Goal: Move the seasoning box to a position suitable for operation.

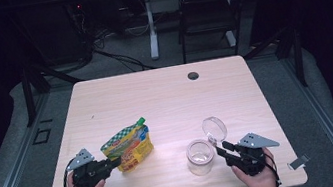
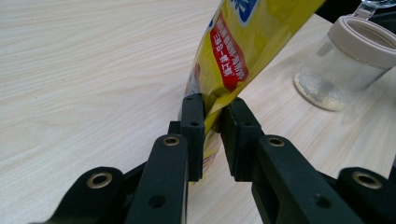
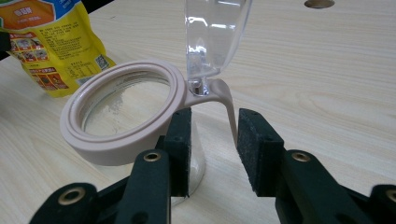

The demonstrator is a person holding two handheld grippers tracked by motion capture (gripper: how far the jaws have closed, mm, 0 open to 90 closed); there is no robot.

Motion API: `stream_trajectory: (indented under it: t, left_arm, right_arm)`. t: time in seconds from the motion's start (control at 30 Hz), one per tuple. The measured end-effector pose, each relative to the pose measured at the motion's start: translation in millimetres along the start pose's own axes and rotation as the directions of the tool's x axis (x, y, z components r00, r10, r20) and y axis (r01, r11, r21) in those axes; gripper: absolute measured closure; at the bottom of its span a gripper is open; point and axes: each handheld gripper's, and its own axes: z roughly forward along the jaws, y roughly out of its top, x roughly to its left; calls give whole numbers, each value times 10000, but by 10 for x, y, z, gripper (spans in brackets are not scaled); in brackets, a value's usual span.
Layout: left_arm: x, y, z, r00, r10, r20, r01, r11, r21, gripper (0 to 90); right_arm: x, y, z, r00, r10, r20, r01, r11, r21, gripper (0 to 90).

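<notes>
A yellow food pouch (image 1: 130, 147) with a green cap stands tilted on the table. My left gripper (image 1: 116, 162) is shut on its lower corner. In the left gripper view the jaws (image 2: 212, 116) pinch the pouch (image 2: 243, 42) along its bottom edge. A clear glass jar (image 1: 200, 156) with a beige rim stands to the right, its clear hinged lid (image 1: 214, 129) flipped up. My right gripper (image 1: 219, 147) is open at the jar's hinge side. In the right gripper view the beige hinge strap (image 3: 229, 109) sits between the jaws (image 3: 215, 126), close to the right one; the jar's rim (image 3: 116, 135) is just ahead.
The light wooden table (image 1: 165, 98) has a cable hole (image 1: 193, 75) near its far edge. A dark chair (image 1: 207, 11) and a desk leg (image 1: 150, 25) stand beyond it. A thin layer of white residue lies on the jar's bottom (image 2: 322, 91).
</notes>
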Motion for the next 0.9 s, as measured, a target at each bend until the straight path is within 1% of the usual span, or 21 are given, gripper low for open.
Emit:
stream_trajectory:
  t: [0.27,0.33,0.37,0.5,0.63,0.67,0.83,0.9]
  left_arm:
    - [-37,6,14,9999,-127,-6,127,9999,32,801]
    - [-47,7,18,9999,-121,70,120,9999,63,802]
    - [-55,9,21,9997,-203,145,202,9997,96,801]
    - [-75,17,28,9993,-306,193,303,9994,161,801]
    - [-73,13,36,9990,-396,212,394,9992,89,799]
    - [-67,10,41,9986,-451,289,450,9990,62,797]
    - [-58,9,92,9988,-401,290,394,9989,240,738]
    - [-58,8,127,9986,-453,263,445,9985,317,720]
  right_arm:
    - [2,0,3,10000,-38,-16,38,10000,42,657]
    - [2,0,3,10000,-30,-12,31,10000,34,657]
    - [2,0,3,10000,-28,-15,28,10000,26,657]
    - [1,-1,0,10000,-37,-9,37,10000,51,657]
    - [3,-1,-1,10000,-66,-9,66,10000,73,657]
    - [4,-2,-1,10000,-70,-6,70,9999,77,657]
    - [3,-10,-6,10000,-96,-5,96,9999,64,656]
    - [9,-16,-12,10000,-16,12,16,10000,62,656]
